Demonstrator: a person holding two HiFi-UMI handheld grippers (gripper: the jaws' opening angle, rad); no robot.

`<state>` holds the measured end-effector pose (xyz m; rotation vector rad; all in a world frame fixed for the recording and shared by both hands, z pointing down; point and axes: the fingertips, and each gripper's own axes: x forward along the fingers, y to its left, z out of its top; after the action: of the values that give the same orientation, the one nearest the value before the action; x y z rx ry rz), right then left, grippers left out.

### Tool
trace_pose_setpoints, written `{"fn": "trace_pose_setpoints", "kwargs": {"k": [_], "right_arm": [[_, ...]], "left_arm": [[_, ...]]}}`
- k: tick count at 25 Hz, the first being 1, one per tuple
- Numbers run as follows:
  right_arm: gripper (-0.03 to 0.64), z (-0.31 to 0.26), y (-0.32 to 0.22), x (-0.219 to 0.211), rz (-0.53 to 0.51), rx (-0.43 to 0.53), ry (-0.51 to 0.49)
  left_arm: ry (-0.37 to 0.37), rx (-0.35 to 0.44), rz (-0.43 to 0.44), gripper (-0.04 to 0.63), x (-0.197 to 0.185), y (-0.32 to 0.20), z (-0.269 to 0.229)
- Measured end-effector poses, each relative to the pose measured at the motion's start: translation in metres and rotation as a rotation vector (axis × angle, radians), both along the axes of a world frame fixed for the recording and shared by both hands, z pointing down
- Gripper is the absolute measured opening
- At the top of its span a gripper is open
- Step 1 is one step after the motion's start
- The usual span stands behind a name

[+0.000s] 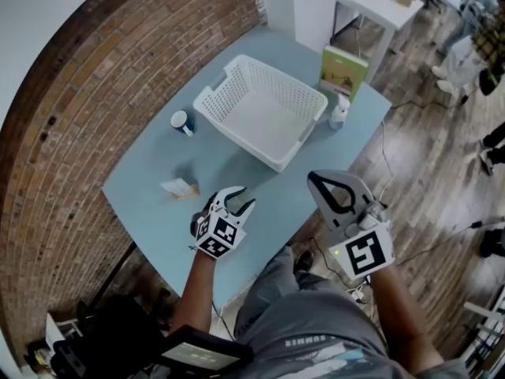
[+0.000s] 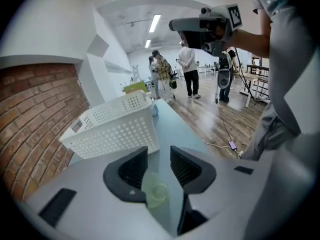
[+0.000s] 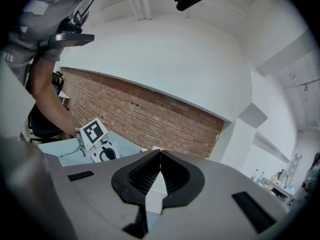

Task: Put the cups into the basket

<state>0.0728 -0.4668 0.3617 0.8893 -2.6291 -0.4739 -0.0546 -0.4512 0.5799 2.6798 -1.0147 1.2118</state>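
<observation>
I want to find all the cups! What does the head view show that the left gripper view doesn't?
Only the head view: a cup standing on the table left of the basket, and a small pale object lying near the left gripper.
Only the left gripper view: the ceiling lights far down the room.
Both: the white basket, the blue table, the green box behind the basket, and the right gripper, held off the table's edge.
</observation>
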Motion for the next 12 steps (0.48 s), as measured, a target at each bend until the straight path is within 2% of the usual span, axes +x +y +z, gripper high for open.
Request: {"fn": "trace_pose_setpoints", "kwargs": {"k": [6, 12], "right_arm": [[0.012, 0.005, -0.024, 0.001, 0.028, -0.015, 0.02], [0.012, 0.014, -0.042, 0.003, 0.056, -0.041, 0.029]], "left_arm": [[-0.112, -0.139, 0.028, 0.131, -0.013, -0.004, 0.06], [-0.202, -0.186, 0.066, 0.13, -0.014, -0.005, 0.095]]}}
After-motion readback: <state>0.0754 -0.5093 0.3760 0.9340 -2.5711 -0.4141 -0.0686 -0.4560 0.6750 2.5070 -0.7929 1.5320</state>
